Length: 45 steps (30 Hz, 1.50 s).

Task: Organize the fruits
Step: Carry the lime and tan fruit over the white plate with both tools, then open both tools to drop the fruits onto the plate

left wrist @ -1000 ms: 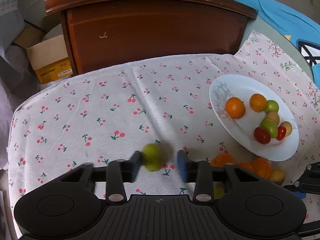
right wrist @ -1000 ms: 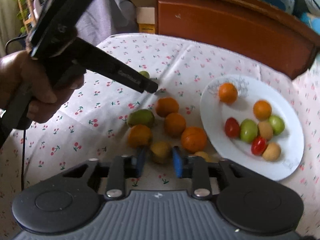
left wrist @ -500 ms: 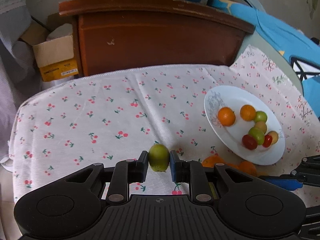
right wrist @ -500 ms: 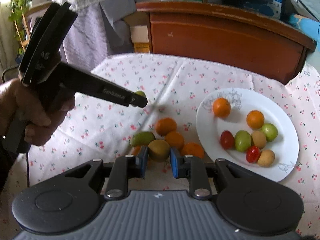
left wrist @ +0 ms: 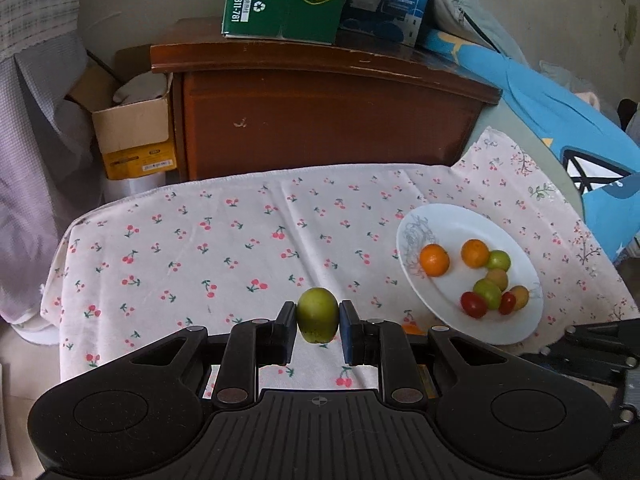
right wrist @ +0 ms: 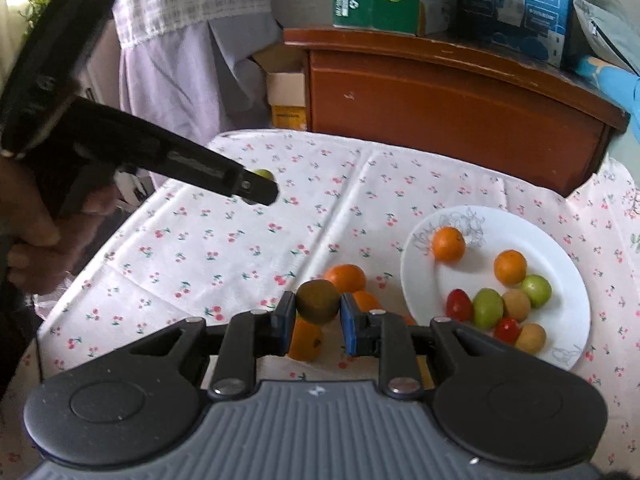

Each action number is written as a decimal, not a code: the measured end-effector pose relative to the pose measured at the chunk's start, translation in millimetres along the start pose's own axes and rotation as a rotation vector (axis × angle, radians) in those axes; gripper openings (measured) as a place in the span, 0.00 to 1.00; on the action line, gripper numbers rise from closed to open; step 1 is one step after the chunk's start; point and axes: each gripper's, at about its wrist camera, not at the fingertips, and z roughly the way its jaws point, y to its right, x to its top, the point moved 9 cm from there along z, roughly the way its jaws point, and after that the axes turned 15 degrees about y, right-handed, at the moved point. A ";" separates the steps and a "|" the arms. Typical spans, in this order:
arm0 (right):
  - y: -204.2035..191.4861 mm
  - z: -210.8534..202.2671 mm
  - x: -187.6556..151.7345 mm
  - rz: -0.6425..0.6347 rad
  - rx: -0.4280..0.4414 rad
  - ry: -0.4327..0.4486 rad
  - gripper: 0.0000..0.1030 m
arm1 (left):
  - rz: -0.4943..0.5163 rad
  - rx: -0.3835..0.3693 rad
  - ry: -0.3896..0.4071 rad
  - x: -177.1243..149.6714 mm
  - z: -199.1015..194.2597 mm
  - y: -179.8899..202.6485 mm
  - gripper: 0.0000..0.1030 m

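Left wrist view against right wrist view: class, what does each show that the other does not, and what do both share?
Left only: a green fruit gripped in the left tool. Right only: a hand on the other tool, loose oranges on the cloth, and a brownish fruit in the right tool. Both: the white plate of fruit, cherry cloth, wooden cabinet.

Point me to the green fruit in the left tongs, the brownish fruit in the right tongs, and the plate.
green fruit (left wrist: 317,315), left wrist view, middle of its skin
brownish fruit (right wrist: 318,301), right wrist view, its front face
plate (right wrist: 560,240), right wrist view, bare far rim
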 end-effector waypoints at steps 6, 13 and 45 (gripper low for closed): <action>8.4 6.1 -1.4 -0.034 -0.066 -0.027 0.23 | -0.004 -0.003 0.023 7.3 -5.1 6.6 0.19; 29.6 9.0 3.7 -0.040 -0.173 -0.030 0.23 | 0.004 -0.004 0.041 14.6 1.5 18.2 0.19; 165.5 -5.0 -1.1 0.448 -0.472 0.004 0.26 | -0.025 -0.210 -0.005 -4.7 71.4 110.9 0.22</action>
